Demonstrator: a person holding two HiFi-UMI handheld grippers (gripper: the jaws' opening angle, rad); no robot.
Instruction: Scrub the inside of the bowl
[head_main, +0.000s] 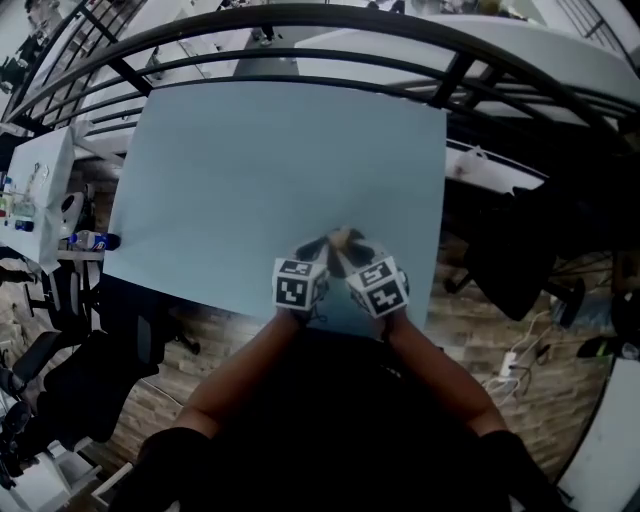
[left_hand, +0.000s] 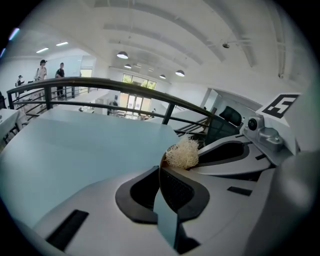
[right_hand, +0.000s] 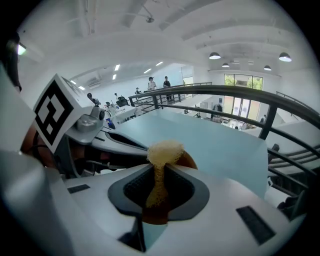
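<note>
Both grippers hang close together above the near edge of the pale blue table (head_main: 250, 170). My left gripper (head_main: 322, 250) (left_hand: 160, 172) is shut on the thin rim of a small brown bowl (head_main: 345, 238) (right_hand: 189, 161), which the left gripper view shows edge-on between the pads. In my right gripper (head_main: 353, 250) (right_hand: 161, 167), shut, is pinched a pale fibrous scrubber (right_hand: 164, 150) (left_hand: 183, 153). The scrubber's tuft sticks out past the fingertips and sits against the bowl. Most of the bowl is hidden by the jaws.
A black curved railing (head_main: 300, 30) runs behind the table. A black office chair (head_main: 520, 250) stands to the right on the brick-pattern floor. A white desk (head_main: 40, 180) with small items and a bottle (head_main: 90, 240) is at the left.
</note>
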